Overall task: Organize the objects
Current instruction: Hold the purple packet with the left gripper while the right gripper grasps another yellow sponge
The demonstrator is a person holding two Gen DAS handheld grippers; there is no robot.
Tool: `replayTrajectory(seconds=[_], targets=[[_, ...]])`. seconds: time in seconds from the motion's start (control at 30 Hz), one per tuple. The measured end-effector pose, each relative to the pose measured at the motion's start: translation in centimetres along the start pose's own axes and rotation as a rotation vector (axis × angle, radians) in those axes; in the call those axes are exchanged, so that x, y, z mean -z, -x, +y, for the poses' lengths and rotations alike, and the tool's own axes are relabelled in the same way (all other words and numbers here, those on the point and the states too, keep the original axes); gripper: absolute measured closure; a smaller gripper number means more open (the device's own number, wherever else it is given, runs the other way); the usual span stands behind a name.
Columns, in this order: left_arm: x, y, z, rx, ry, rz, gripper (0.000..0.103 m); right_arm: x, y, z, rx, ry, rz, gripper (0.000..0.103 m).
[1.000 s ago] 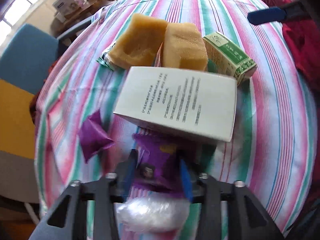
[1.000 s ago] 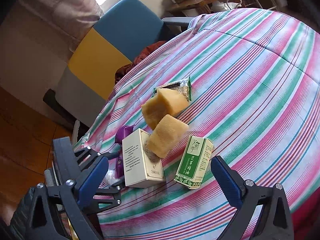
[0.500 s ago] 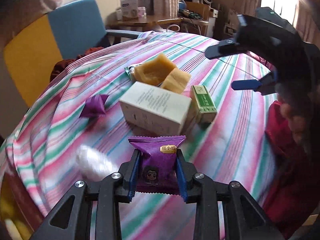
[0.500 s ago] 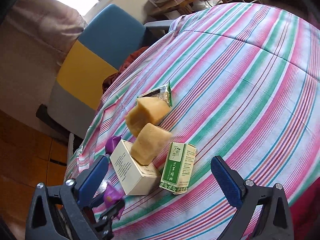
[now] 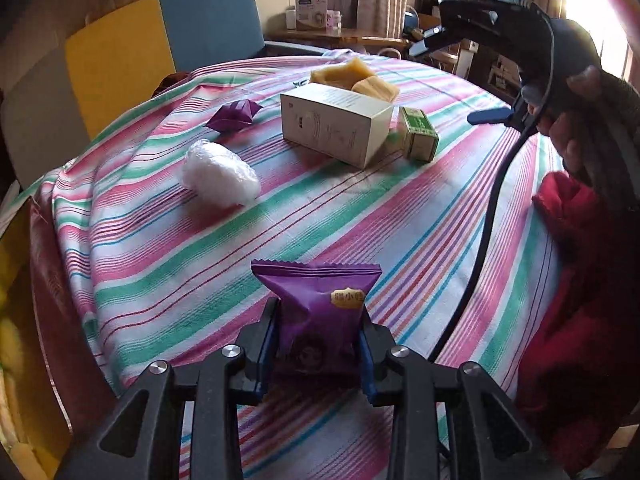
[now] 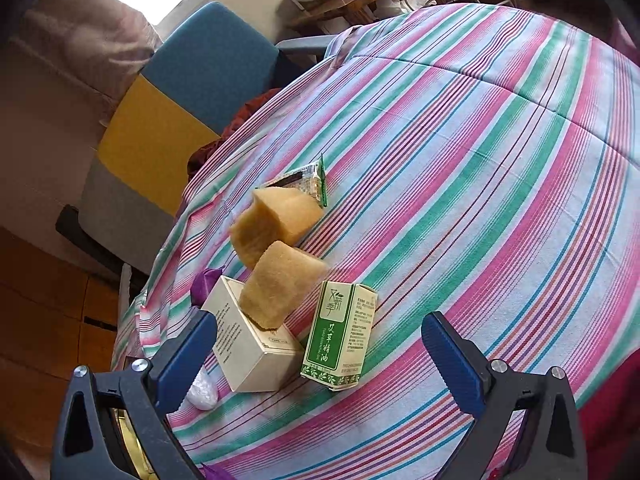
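My left gripper (image 5: pixel 318 354) is shut on a purple snack packet (image 5: pixel 320 308) and holds it above the near edge of the striped tablecloth (image 5: pixel 360 208). My right gripper (image 6: pixel 320 360) is open and empty, hovering over a green box (image 6: pixel 340 340) and a cream box (image 6: pixel 248 344). Two yellow sponges (image 6: pixel 276 256) lean by the cream box. The cream box (image 5: pixel 336 124), green box (image 5: pixel 418 132), sponges (image 5: pixel 356 78), a white plastic wad (image 5: pixel 218 176) and a second purple packet (image 5: pixel 234 118) show in the left wrist view.
A green-edged snack wrapper (image 6: pixel 308 180) lies beyond the sponges. A blue and yellow chair (image 5: pixel 160 44) stands behind the table. Red cloth (image 5: pixel 580 280) hangs at the table's right edge. The right hand and its gripper (image 5: pixel 520 52) rise at the upper right.
My left gripper lifted the purple packet off the table and pulled back toward the near edge. The white wad now lies exposed. My right gripper moved slightly closer over the boxes.
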State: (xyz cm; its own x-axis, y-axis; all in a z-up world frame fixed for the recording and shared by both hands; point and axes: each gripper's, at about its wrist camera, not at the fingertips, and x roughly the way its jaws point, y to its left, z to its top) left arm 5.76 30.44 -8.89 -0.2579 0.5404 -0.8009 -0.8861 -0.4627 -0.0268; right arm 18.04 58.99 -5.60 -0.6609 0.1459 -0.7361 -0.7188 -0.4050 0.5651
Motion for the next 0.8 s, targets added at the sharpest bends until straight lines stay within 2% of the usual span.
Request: replayTrajectory(seconds=[0.07, 0.23, 0.43, 0.5, 0.57, 0.63, 0.73, 0.8], targets=[[0.1, -0.1, 0.1, 0.011, 0.013, -0.019, 0.069, 0.0, -0.1, 0.1, 0.010, 0.002, -0.005, 0.000], [0.5, -0.3, 0.2, 0.019, 0.027, -0.067, 0.070, -0.1, 0.2, 0.6, -0.034, 0.001, -0.037, 0.000], [0.9, -0.4, 0.3, 0.029, 0.039, -0.103, 0.069, -0.1, -0.7, 1.5, 0.055, 0.040, -0.043, 0.000], [0.9, -0.4, 0.4, 0.031, 0.040, -0.106, 0.069, 0.0, -0.9, 1.8, 0.060, 0.051, -0.039, 0.000], [0.9, -0.4, 0.6, 0.043, 0.050, -0.110, 0.069, 0.1, -0.6, 2.2, 0.065, 0.069, -0.061, 0.010], [1.0, -0.4, 0.6, 0.047, 0.051, -0.115, 0.069, 0.0, -0.1, 2.7, 0.058, 0.090, -0.082, 0.013], [1.1, -0.4, 0.7, 0.053, 0.053, -0.121, 0.069, -0.3, -0.7, 3.1, 0.034, 0.089, -0.052, 0.021], [1.1, -0.5, 0.8, 0.059, 0.058, -0.123, 0.069, -0.7, -1.7, 3.4, 0.027, 0.074, -0.033, 0.022]])
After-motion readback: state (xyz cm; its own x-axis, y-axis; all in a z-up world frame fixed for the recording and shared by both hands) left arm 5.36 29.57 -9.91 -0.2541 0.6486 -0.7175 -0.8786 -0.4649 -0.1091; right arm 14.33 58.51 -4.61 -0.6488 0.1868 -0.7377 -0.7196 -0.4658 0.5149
